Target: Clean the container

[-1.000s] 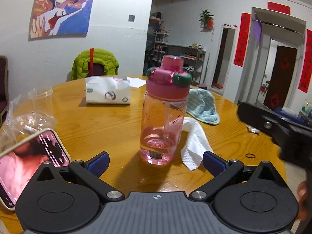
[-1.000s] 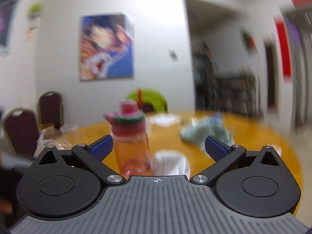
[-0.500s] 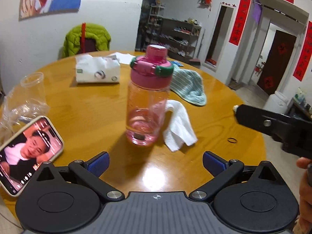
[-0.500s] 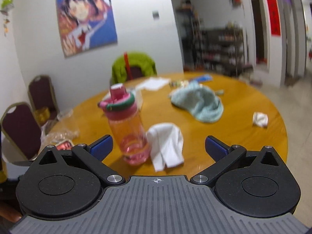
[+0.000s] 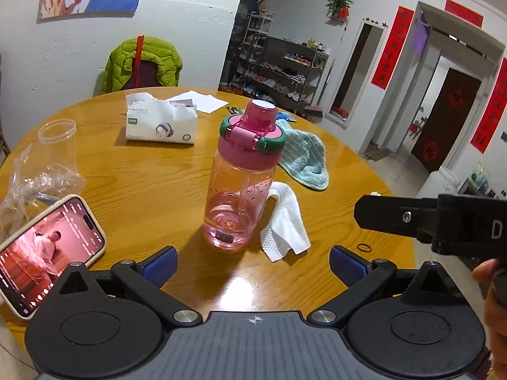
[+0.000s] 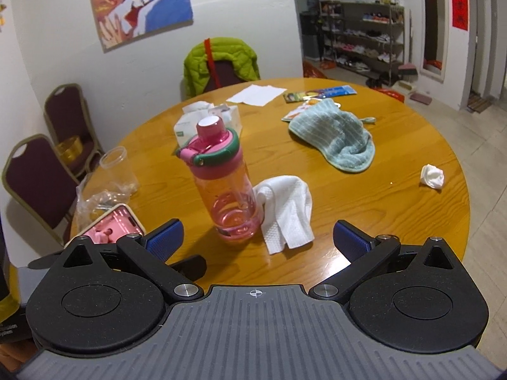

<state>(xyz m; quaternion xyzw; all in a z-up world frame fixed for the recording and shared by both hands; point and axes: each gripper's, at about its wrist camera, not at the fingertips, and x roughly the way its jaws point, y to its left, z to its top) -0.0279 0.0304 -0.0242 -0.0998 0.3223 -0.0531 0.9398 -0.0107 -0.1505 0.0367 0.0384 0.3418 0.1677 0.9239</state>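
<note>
From the left wrist camera, the left gripper (image 5: 252,261) hovers low over the near edge of a round wooden desk (image 5: 152,174), its blue-padded fingers spread wide and holding nothing. Straight ahead between them stands a clear pink water bottle (image 5: 240,183), upright, with a pink and green lid closed on top. A white cloth (image 5: 285,218) lies crumpled just beside the bottle on its right, touching its base. Behind that lies a light blue towel (image 5: 305,158). To the left, a phone (image 5: 44,250) with a lit screen rests on the desk edge, next to crinkled clear plastic (image 5: 35,180) and a clear plastic cup (image 5: 58,142). A pack of tissues (image 5: 160,122) sits further back. A small black hair tie (image 5: 363,247) lies near the right edge. The right gripper's black body (seen side-on) reaches in from the right, held by a hand (image 5: 494,300).

From the right wrist camera, the right gripper (image 6: 258,237) also has its fingers spread apart, empty. The bottle (image 6: 228,186) stands slightly left of centre, the white cloth (image 6: 285,212) against its right side. The blue towel (image 6: 336,141) lies beyond, and a small white wad (image 6: 431,175) sits well apart near the right edge. The phone (image 6: 111,224) shows at lower left. A green jacket (image 6: 221,60) hangs over a chair behind the desk (image 6: 364,209).
</note>
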